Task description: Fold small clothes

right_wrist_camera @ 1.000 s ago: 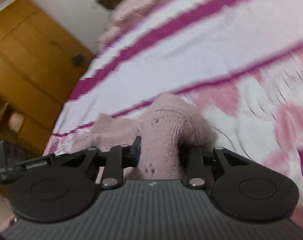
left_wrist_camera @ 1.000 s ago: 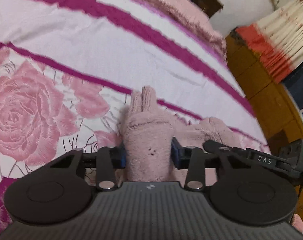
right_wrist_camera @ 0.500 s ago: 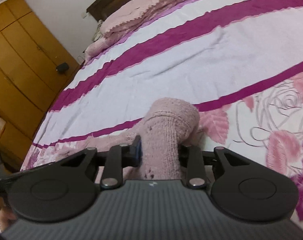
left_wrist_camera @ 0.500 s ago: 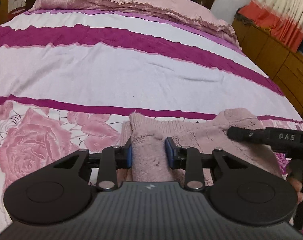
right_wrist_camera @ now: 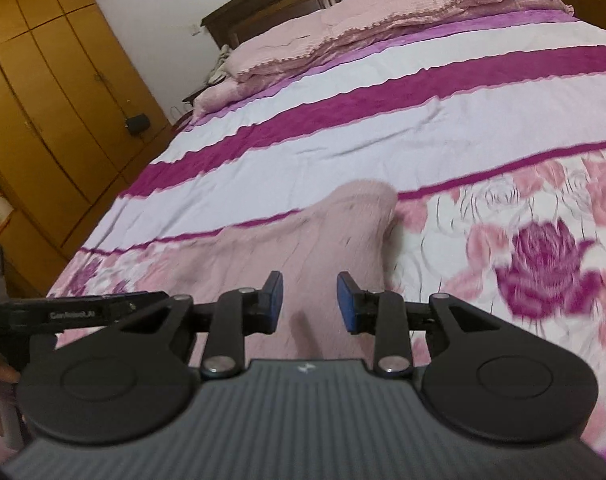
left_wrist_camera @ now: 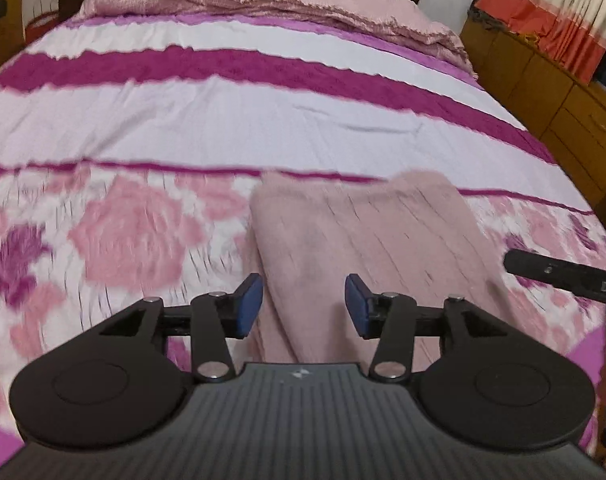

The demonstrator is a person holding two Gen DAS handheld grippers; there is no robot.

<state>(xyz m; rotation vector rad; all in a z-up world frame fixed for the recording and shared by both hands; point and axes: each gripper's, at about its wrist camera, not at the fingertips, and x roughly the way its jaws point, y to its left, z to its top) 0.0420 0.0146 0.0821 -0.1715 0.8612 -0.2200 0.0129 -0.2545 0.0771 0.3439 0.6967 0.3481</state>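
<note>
While blurred, pink knit garment [left_wrist_camera: 367,236] on bedspread [left_wrist_camera: 223,120], near edge hidden by left gripper [left_wrist_camera: 304,306]

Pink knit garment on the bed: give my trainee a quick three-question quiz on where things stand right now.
1. True or false: the left gripper is clamped on the pink knit garment.
2. What does the garment lie on? A) wooden floor B) striped, rose-printed bedspread C) a chair
3. Fill in: the blue pads of the right gripper stand ____ the garment, not pressing it.

Key: 1 false, its jaws are opening and the pads stand clear of the fabric; 2 B; 3 apart above.
</note>
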